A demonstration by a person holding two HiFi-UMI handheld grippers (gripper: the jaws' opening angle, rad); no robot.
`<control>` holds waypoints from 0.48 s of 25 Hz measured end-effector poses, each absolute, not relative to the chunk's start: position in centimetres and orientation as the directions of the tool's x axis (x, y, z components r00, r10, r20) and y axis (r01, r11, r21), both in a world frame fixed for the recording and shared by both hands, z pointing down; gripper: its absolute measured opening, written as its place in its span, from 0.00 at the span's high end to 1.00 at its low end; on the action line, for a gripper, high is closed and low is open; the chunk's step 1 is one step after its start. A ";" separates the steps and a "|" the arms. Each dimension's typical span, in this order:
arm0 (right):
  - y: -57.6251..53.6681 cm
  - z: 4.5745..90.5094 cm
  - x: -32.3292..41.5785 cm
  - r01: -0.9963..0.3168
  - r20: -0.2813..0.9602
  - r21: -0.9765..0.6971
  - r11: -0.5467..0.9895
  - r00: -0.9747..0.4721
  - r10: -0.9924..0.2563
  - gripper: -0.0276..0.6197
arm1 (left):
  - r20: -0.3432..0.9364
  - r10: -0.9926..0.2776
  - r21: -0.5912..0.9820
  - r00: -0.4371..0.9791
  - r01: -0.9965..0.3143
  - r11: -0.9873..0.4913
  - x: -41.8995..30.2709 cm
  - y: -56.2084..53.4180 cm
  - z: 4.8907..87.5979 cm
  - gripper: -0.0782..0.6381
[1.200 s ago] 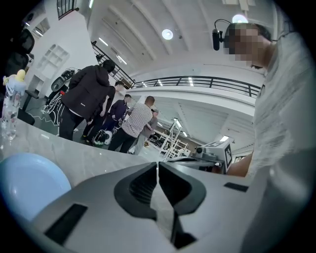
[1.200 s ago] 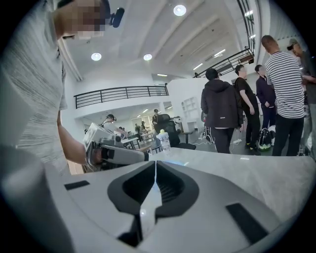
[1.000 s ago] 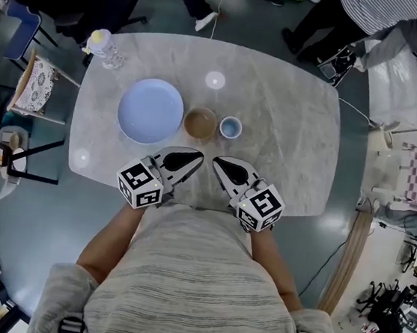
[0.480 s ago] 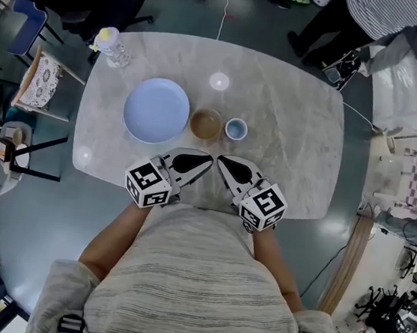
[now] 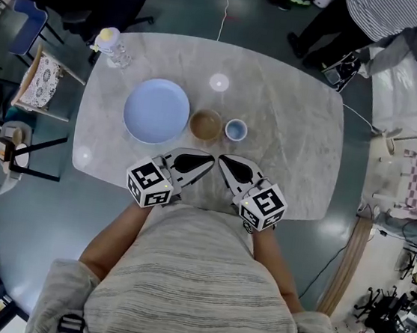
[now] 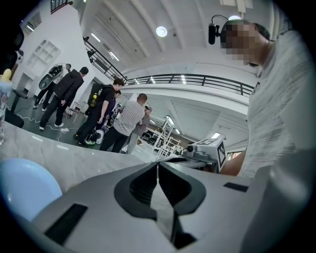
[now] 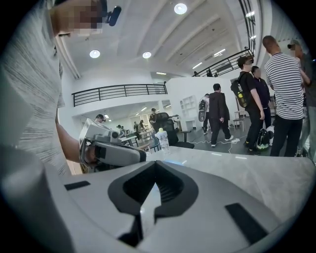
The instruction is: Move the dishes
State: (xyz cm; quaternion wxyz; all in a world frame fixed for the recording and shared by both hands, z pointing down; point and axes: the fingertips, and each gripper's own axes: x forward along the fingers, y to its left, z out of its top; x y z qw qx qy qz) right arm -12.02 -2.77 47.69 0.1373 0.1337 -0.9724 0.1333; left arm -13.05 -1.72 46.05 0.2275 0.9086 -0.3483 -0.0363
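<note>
Three dishes stand in a row on the marble table [image 5: 297, 120]: a pale blue plate [image 5: 156, 110] at the left, a brown bowl [image 5: 206, 124] in the middle and a small blue cup [image 5: 235, 130] at the right. My left gripper [image 5: 211, 159] hovers near the table's front edge, below the bowl, its jaws shut with nothing between them. My right gripper [image 5: 221, 158] is beside it, tips nearly meeting the left one's, also shut and empty. In the left gripper view the plate [image 6: 24, 188] shows at lower left, and the left gripper [image 6: 157, 164] faces the right one. The right gripper [image 7: 156, 163] shows its tips together.
A clear plastic bottle [image 5: 110, 43] stands at the table's far left corner. Chairs [image 5: 42, 81] stand to the left of the table. Several people [image 5: 378, 17] stand beyond the far edge, with cables on the floor.
The head view shifted slightly a second ago, so the table and dishes sit a little further right in the picture. Both grippers have stayed where they were, shut.
</note>
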 end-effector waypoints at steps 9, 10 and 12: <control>-2.4 47.5 -12.2 -0.286 0.298 -0.220 0.933 -0.930 -0.215 0.93 | 0.086 -0.647 0.441 0.758 -0.611 -0.658 -12.8 -1.8 45.9 0.85; -2.4 47.5 -12.2 -0.285 0.298 -0.220 0.933 -0.930 -0.214 0.93 | 0.086 -0.647 0.441 0.758 -0.611 -0.657 -12.9 -1.8 45.9 0.85; -2.4 47.5 -12.2 -0.286 0.298 -0.222 0.932 -0.930 -0.214 0.93 | 0.085 -0.647 0.443 0.758 -0.610 -0.657 -12.9 -1.9 46.0 0.85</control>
